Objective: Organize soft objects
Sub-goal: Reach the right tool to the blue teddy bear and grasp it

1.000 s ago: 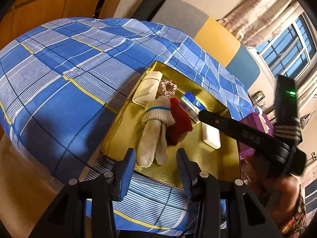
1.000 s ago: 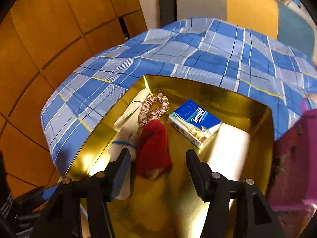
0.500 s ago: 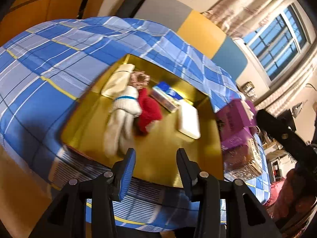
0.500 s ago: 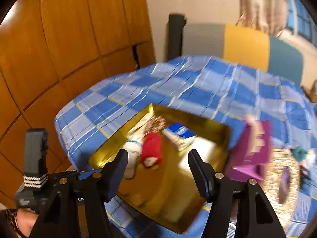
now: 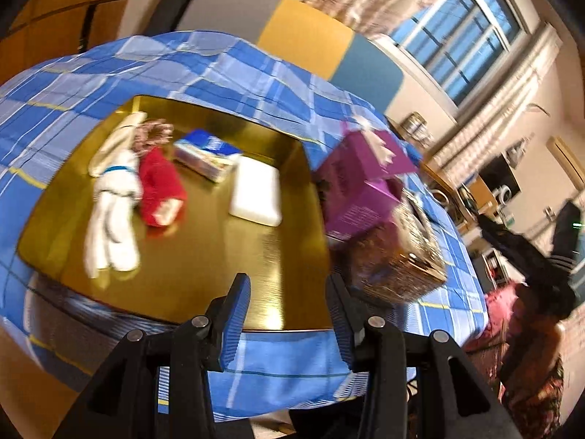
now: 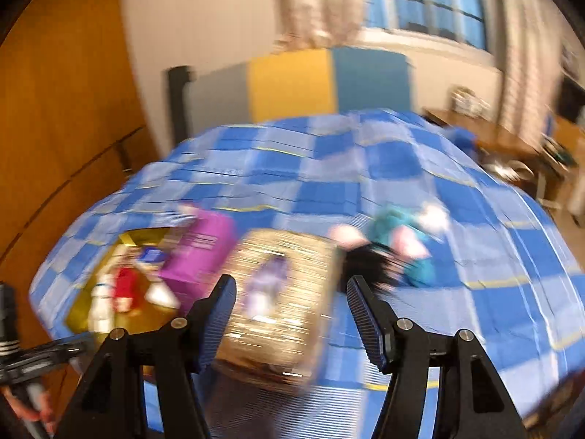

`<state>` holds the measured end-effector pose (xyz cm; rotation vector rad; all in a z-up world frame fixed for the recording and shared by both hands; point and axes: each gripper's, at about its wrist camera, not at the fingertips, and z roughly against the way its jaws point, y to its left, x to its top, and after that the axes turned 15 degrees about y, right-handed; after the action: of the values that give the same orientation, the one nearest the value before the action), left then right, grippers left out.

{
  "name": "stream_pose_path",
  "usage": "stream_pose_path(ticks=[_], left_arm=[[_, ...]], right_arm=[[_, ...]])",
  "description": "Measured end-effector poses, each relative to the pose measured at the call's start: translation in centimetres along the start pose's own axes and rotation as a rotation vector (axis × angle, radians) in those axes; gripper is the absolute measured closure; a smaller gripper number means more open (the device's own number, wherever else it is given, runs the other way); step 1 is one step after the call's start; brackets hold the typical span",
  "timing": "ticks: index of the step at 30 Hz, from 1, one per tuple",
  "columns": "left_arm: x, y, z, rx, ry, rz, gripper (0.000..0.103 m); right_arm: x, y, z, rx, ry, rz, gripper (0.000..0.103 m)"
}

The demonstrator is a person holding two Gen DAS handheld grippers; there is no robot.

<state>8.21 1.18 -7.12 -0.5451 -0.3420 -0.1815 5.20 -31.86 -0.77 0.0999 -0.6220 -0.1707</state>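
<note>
A blue plaid cloth [image 5: 256,69] covers the whole surface. On it, at the left gripper's 11 o'clock, sits a gold tray [image 5: 204,256], the biggest thing on the cloth.

At the tray's 3 o'clock edge, touching or just beside it, stands a purple box [image 5: 362,186], and in front of that, toward 5 o'clock, a glittery gold box [image 5: 398,267]. In the right wrist view the same gold box [image 6: 281,303] fills the gap ahead of the right gripper, with the purple box [image 6: 201,256] at its 10 o'clock and the tray [image 6: 84,311] further out at 9 o'clock.

Inside the tray the soft things lie in a row. White socks [image 5: 113,212] with a blue band lie at 9 o'clock, and a red sock [image 5: 161,190] is just beside them. A white pad [image 5: 256,190] is near the tray's middle, at 1 o'clock from the red sock. A blue tissue pack [image 5: 204,153] lies at 12 o'clock, touching the pad's corner. A cream roll [image 5: 117,139] lies at 10 o'clock, with a pink scrunchie [image 5: 153,135] beside it.

On the bare cloth at 2 o'clock of the right gripper, well apart from the tray, is a blurred heap: teal cloth [image 6: 409,252], pink pieces and something black [image 6: 369,263].

The left gripper [image 5: 289,311] hangs over the tray's near rim, fingers spread, nothing between them. The right gripper [image 6: 290,314] is likewise spread wide and empty above the gold box. Whether it touches the box is lost in the blur.
</note>
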Motion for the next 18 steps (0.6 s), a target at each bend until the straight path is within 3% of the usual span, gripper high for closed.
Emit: stream_pose_path(ticks=[8, 15, 18], left_arm=[[-0.6, -5.5, -1.4, -0.031, 0.027, -0.167, 0.060], [-0.5, -8.7, -2.4, -0.064, 0.049, -0.222, 0.060], [-0.2, -9.3, -2.9, -0.062, 0.062, -0.220, 0.060]], right_arm=[[-1.3, -10.8, -6.1, -0.063, 0.157, -0.201, 0.039], [4.9, -14.2, -9.9, -0.072, 0.145, -0.191, 0.039], [8.0, -14.7, -12.8, -0.079, 0.181, -0.186, 0.039]])
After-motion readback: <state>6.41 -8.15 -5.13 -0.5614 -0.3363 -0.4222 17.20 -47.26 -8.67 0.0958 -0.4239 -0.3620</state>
